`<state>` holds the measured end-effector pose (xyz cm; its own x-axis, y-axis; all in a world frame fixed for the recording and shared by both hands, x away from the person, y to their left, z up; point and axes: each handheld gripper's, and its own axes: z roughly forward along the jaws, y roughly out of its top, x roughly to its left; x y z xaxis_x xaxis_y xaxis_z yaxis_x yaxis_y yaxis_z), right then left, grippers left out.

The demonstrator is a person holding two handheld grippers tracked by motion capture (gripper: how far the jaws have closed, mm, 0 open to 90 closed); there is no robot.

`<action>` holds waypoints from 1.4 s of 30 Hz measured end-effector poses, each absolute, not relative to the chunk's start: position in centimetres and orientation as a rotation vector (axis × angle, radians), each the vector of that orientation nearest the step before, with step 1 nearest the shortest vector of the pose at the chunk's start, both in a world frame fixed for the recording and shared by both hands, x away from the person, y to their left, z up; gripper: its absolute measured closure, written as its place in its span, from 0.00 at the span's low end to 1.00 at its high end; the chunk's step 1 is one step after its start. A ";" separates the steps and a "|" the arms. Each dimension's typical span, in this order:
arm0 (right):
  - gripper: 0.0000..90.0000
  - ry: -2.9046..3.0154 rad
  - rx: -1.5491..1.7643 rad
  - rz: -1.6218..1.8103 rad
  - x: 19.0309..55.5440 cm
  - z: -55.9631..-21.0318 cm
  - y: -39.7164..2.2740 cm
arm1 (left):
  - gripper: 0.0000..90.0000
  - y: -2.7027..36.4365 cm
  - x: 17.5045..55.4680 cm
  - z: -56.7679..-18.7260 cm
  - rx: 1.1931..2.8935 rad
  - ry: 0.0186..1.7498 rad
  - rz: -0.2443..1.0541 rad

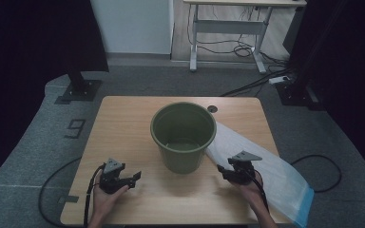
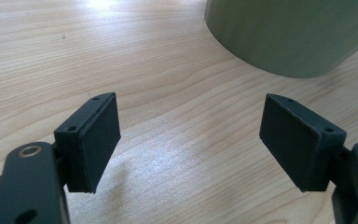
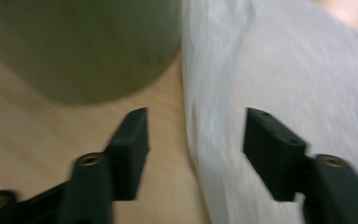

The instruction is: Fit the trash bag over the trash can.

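Note:
A green plastic bucket stands upright at the middle of the wooden table. A white plastic bag with a blue edge lies flat to its right, running off the table's front right corner. My left gripper rests low at the front left and points right toward the bucket. Its jaws are open over bare wood. My right gripper sits at the bag's left edge, just right of the bucket's base. It is open, with the bag's edge under the gap and the bucket wall ahead to the left.
A cable hole sits in the table behind the bucket. Black cables trail from both grippers over the grey carpet. A stand base is at the back left, and a desk frame with loose wires is behind the table.

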<state>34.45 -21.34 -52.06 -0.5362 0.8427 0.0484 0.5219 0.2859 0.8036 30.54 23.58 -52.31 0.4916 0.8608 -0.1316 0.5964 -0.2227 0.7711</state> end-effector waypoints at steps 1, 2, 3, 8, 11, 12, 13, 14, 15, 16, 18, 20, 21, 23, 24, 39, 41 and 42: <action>0.36 2.171 1.210 1.119 34.9 -52.1 -21.0 | 0.22 23.6 30.5 -52.3 1.937 1.208 0.423; 0.35 2.180 1.209 1.087 35.6 -52.3 -20.5 | 0.23 23.7 30.5 -52.4 1.936 1.212 0.423; 0.34 2.189 1.215 1.072 36.0 -52.6 -20.3 | 0.23 23.8 30.6 -52.4 1.935 1.214 0.419; 0.32 2.232 1.252 1.053 38.6 -53.5 -19.7 | 0.23 23.6 30.7 -52.5 1.946 1.214 0.419; 0.33 2.257 1.282 1.070 40.2 -53.8 -19.3 | 0.23 24.0 30.6 -52.2 1.960 1.218 0.456; 0.33 2.257 1.282 1.070 40.2 -53.8 -19.3 | 0.23 24.0 30.6 -52.2 1.960 1.218 0.456; 0.33 2.265 1.279 1.059 40.4 -53.8 -19.1 | 0.23 24.2 30.6 -52.1 1.945 1.225 0.456; 0.34 2.265 1.278 1.050 40.6 -53.9 -18.8 | 0.23 24.5 30.6 -52.1 1.932 1.229 0.451; 0.36 2.265 1.275 1.039 40.7 -54.1 -18.6 | 0.23 24.7 30.6 -52.0 1.926 1.235 0.454; 0.38 2.268 1.272 1.028 40.9 -54.2 -18.4 | 0.23 24.8 30.6 -52.0 1.926 1.240 0.459; 0.43 2.267 1.259 0.975 40.9 -54.7 -18.0 | 0.23 25.1 30.6 -52.0 1.915 1.249 0.462; 0.49 2.247 1.260 0.975 40.8 -54.7 -17.8 | 0.23 25.4 30.5 -51.9 1.898 1.259 0.473; 0.59 2.231 1.273 0.975 40.6 -54.7 -17.8 | 0.23 25.4 30.5 -51.8 1.887 1.263 0.478; 0.67 2.219 1.272 0.981 40.5 -54.7 -17.9 | 0.23 25.4 30.4 -51.8 1.879 1.263 0.478; 0.77 2.201 1.253 0.984 40.3 -54.8 -17.9 | 0.23 25.4 30.4 -51.8 1.882 1.262 0.480; 0.98 2.031 1.219 1.163 38.9 -51.7 -20.9 | 0.22 25.4 30.1 -51.7 1.867 1.255 0.513; 0.98 1.996 1.230 1.215 38.8 -50.9 -21.6 | 0.21 25.2 30.1 -51.8 1.871 1.253 0.511; 0.98 1.984 1.237 1.232 38.8 -50.6 -21.9 | 0.21 25.2 30.1 -51.9 1.872 1.253 0.509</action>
<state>38.80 -21.89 -50.55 -0.4664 0.8832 0.0502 0.4367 0.1806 0.8813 30.08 25.18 -51.87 0.4259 0.8989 -0.1026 0.5732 -0.1804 0.7993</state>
